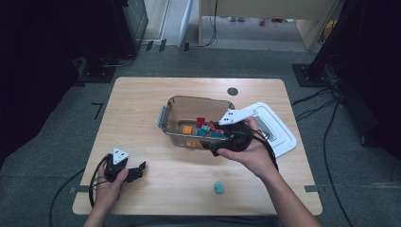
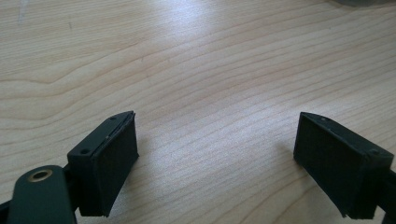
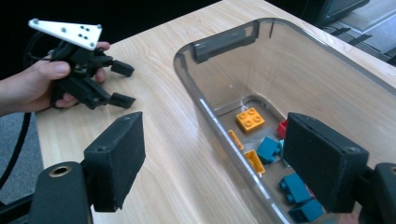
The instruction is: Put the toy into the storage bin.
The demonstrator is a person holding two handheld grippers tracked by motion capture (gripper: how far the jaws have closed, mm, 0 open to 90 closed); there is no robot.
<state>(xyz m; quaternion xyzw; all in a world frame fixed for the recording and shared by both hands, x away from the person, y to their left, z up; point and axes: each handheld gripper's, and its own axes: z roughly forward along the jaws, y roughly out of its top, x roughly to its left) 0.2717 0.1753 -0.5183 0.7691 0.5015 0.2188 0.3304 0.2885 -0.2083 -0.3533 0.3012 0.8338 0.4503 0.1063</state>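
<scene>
Several bricks (image 3: 251,119) already lie in the clear bin (image 3: 219,44); one teal brick (image 1: 218,187) remains on the counter (image 1: 142,101). Jaws of both grippers, right (image 3: 233,163) and left (image 2: 217,163), are spread and empty.

Black two-jaw left tool (image 1: 142,168), right tool (image 3: 212,154), grey three-cornered plates, brass-ringed screw holes, trailing black cables

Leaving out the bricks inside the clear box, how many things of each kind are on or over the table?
clear box: 1
white lid: 1
teal brick, loose on the table: 1
Grippers: 2, the left hand-held gripper and the right hand-held gripper
Total: 5
</scene>
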